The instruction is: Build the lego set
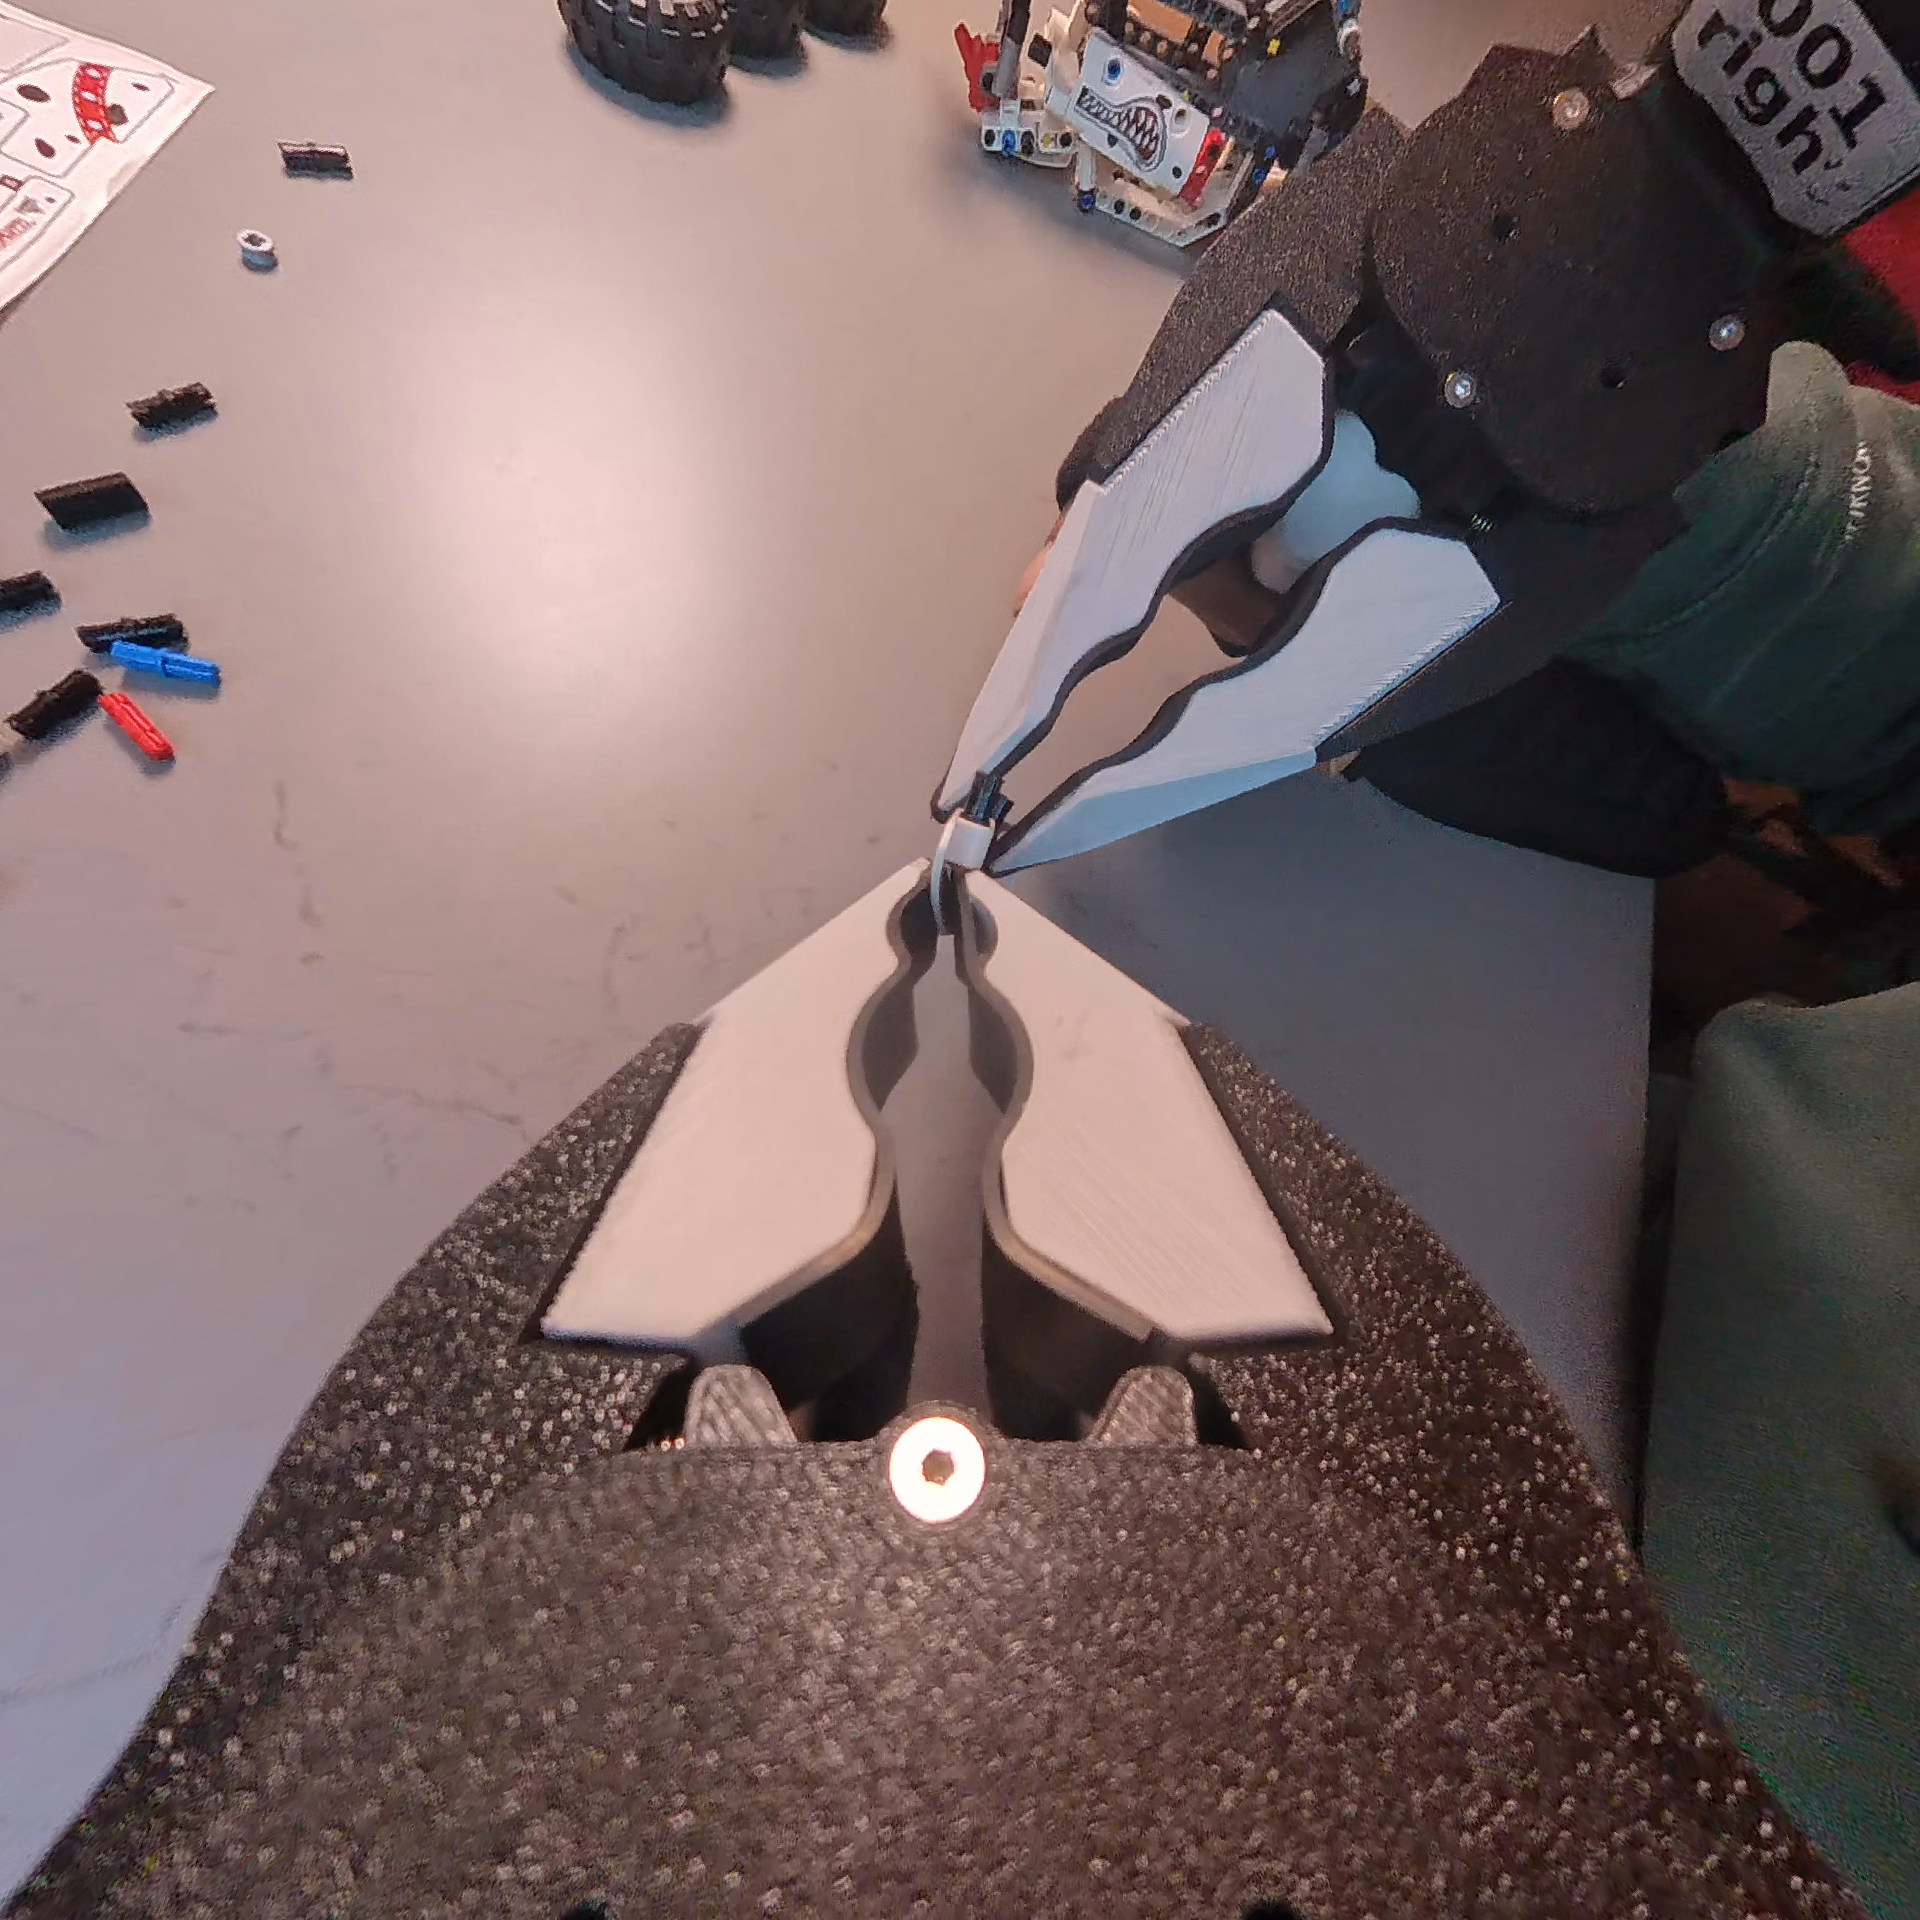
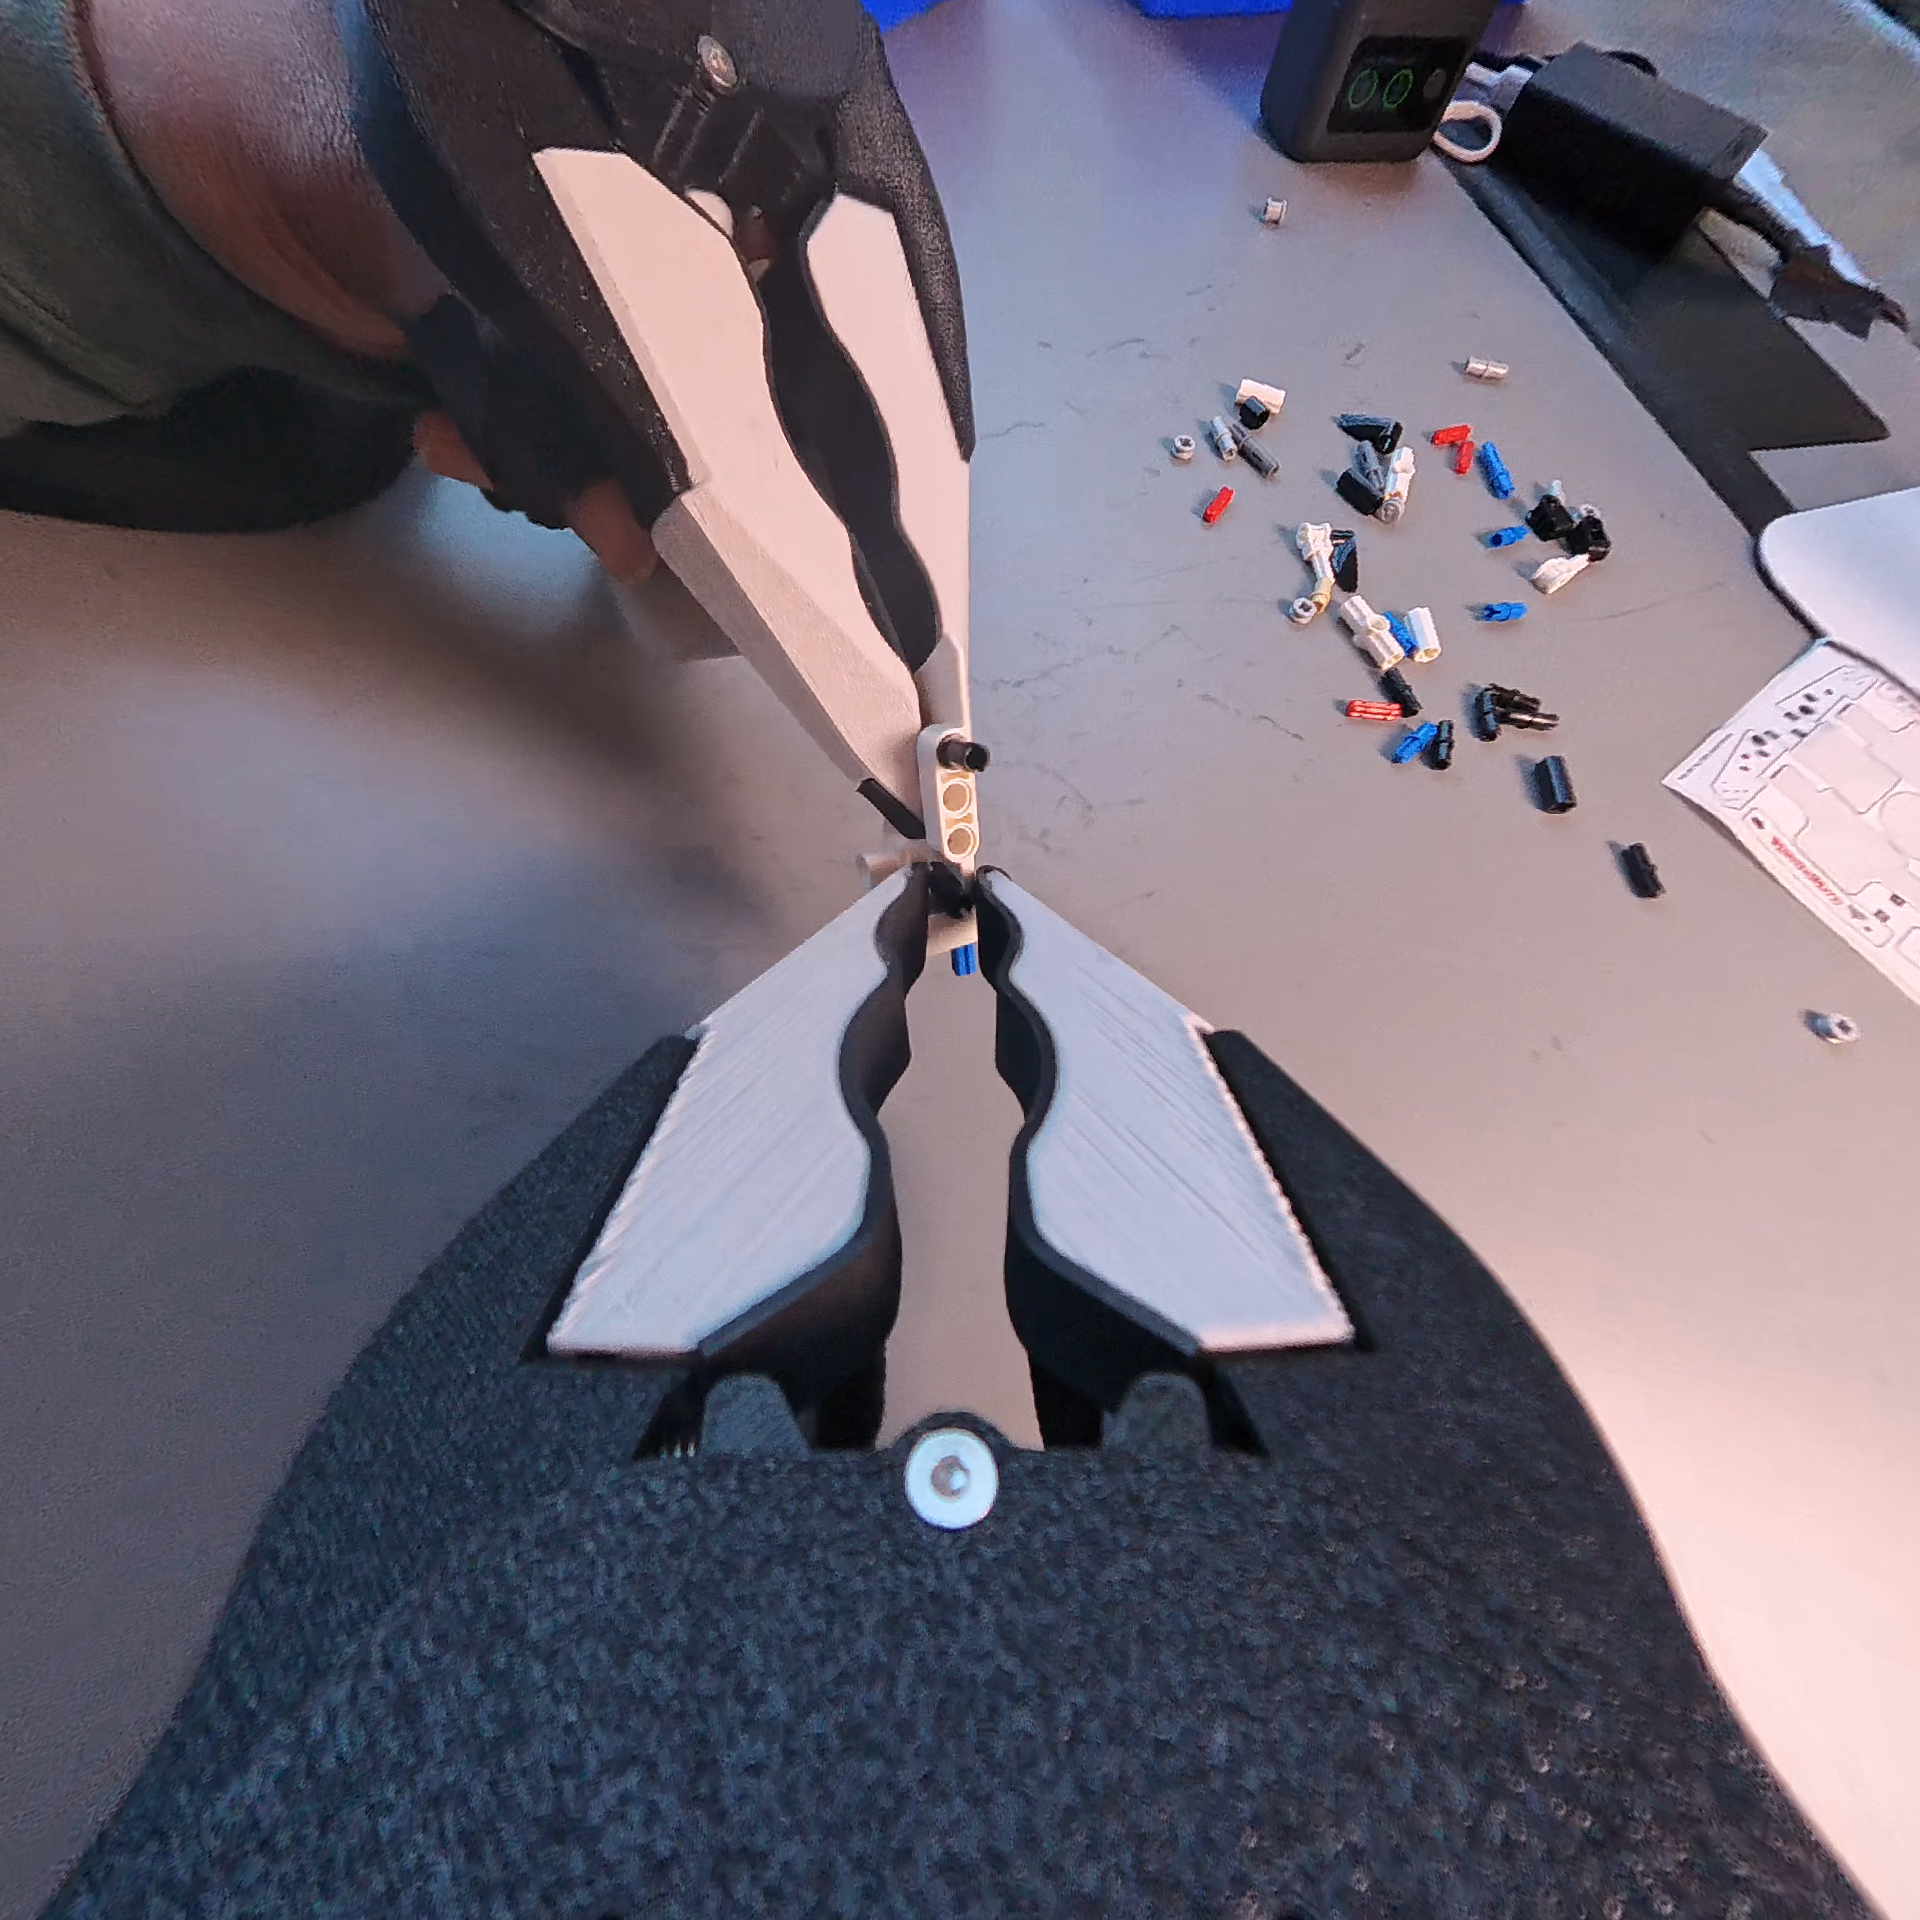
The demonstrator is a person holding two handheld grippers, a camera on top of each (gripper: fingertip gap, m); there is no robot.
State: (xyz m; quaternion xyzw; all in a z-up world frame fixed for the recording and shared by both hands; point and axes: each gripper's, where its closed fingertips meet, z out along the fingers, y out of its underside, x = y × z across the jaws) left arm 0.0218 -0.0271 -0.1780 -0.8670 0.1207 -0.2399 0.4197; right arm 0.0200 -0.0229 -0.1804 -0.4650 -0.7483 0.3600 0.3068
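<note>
While the part-built model (image 1: 1132,114) stands at one o'clock in the left wrist view, with tyres (image 1: 665,42) at twelve and loose pins (image 1: 125,644) at nine, much seems left. The left gripper (image 1: 951,883) pinches a white beam (image 1: 961,847) against the right gripper (image 1: 992,821).

In the right wrist view, the right gripper (image 2: 956,894) is closed on that beam's lower end, near a black pin (image 2: 961,750); unused pieces (image 2: 1392,561) scatter at two o'clock.

our left gripper (image 1: 948,883) and right gripper (image 2: 951,899) share one build: speckled black bodies, pale grey wedge fingers (image 1: 727,1164) with wavy black inner edges, a silver hex screw (image 1: 936,1469) at the centre. we wear a green sleeve (image 1: 1766,582) and black fingerless gloves (image 2: 520,457).
</note>
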